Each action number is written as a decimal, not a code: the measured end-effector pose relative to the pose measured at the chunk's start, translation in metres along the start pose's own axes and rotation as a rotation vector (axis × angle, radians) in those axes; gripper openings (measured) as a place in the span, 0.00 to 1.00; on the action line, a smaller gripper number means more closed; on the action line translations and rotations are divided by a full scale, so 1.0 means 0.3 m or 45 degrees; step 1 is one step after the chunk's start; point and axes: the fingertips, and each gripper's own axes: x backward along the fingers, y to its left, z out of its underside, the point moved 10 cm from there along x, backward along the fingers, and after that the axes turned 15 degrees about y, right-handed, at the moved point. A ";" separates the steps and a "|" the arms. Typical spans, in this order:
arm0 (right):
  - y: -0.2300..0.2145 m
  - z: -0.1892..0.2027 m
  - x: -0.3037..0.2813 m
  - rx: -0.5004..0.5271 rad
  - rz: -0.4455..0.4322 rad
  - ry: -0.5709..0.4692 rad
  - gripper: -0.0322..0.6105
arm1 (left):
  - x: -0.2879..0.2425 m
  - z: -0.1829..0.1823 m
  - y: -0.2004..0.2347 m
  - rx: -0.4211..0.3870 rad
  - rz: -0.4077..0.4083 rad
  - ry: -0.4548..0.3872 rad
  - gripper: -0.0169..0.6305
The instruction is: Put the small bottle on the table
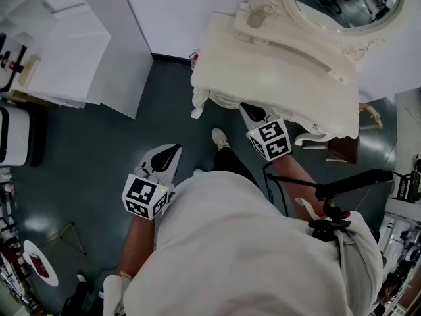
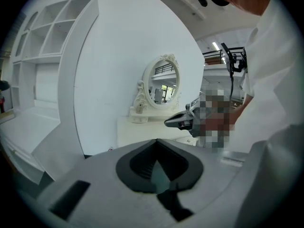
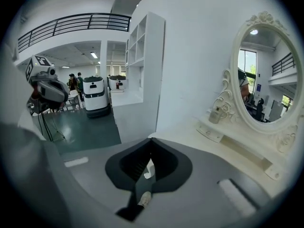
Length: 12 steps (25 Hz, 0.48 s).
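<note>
The small bottle (image 1: 256,17) stands on the raised shelf of a white dressing table (image 1: 276,78), just left of its oval mirror (image 1: 345,2). In the right gripper view the bottle (image 3: 216,114) sits at the mirror's foot, well ahead of the jaws. My right gripper (image 1: 245,107) hangs at the table's front edge, shut with nothing in it (image 3: 151,139). My left gripper (image 1: 174,149) is over the dark floor left of the table, its jaws closed to a point (image 2: 156,140) and empty. Each gripper view shows the other gripper.
A tall white shelf unit (image 1: 85,45) stands against the wall at the left. A brown stool (image 1: 342,149) sits under the table's right end, with a black stand (image 1: 352,182) beside the person. White wheeled robots (image 3: 95,96) and people are far off.
</note>
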 end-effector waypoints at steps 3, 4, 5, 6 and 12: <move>0.062 0.026 0.045 0.030 -0.026 -0.015 0.05 | 0.013 0.028 -0.036 -0.005 0.011 -0.007 0.03; 0.080 0.034 0.059 0.040 -0.036 -0.021 0.05 | 0.017 0.037 -0.050 -0.007 0.012 -0.008 0.03; 0.096 0.043 0.072 0.051 -0.045 -0.023 0.05 | 0.021 0.045 -0.063 -0.008 0.014 -0.008 0.03; 0.112 0.053 0.084 0.062 -0.052 -0.021 0.05 | 0.025 0.054 -0.077 -0.008 0.015 -0.008 0.03; 0.201 0.091 0.128 0.107 -0.079 -0.024 0.05 | 0.052 0.110 -0.123 -0.005 0.016 -0.009 0.03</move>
